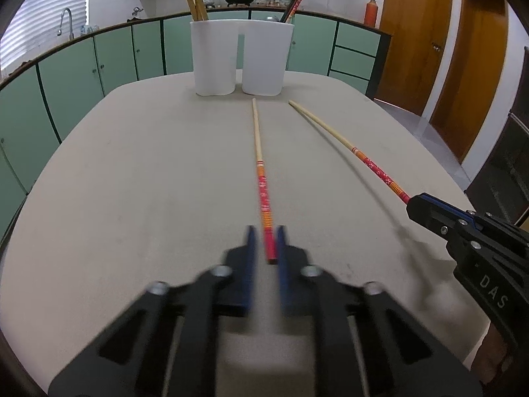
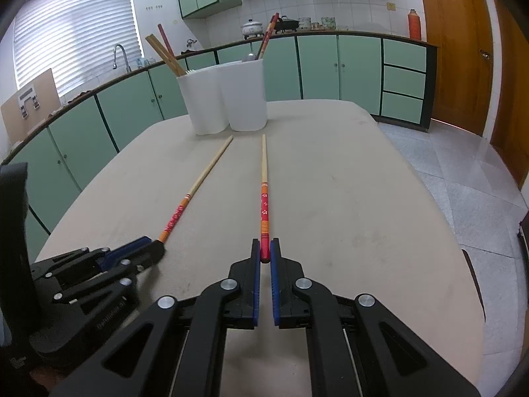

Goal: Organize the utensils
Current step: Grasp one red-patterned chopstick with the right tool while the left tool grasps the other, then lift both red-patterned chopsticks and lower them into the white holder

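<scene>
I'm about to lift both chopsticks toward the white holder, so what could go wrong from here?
1. Each gripper, left gripper and right gripper, pinches its chopstick only at the red end, so the long shaft may pivot or slip.
2. The white holder already holds chopsticks leaning outward; incoming tips could snag them.
3. The holder looks light and might tip if knocked.

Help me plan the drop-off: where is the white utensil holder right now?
The white utensil holder stands at the table's far end in both views, just beyond the tips of the two chopsticks, with other chopsticks already standing in it.
</scene>
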Action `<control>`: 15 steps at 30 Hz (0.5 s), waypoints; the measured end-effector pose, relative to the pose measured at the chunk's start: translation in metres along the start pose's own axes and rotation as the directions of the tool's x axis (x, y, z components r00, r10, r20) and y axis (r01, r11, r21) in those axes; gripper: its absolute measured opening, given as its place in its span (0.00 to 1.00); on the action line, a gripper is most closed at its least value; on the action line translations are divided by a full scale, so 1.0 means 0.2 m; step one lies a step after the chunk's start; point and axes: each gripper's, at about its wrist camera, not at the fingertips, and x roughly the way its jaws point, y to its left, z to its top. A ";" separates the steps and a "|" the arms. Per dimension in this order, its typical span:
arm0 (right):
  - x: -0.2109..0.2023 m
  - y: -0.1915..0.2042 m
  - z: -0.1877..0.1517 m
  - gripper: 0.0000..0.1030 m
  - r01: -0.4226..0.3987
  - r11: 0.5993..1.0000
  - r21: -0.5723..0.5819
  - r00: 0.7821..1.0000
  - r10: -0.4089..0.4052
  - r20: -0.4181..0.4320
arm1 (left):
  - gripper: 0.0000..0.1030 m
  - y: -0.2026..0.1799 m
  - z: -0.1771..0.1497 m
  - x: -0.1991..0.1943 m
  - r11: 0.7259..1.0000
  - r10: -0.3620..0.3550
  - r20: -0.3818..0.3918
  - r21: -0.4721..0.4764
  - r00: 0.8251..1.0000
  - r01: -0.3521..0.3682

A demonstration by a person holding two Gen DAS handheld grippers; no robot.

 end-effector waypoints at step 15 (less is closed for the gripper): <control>-0.09 0.02 0.09 0.06 -0.004 1.000 -0.031 0.998 0.006 0.057 | 0.05 0.02 0.11 -0.19 0.997 0.047 0.088 0.061 0.995 -0.052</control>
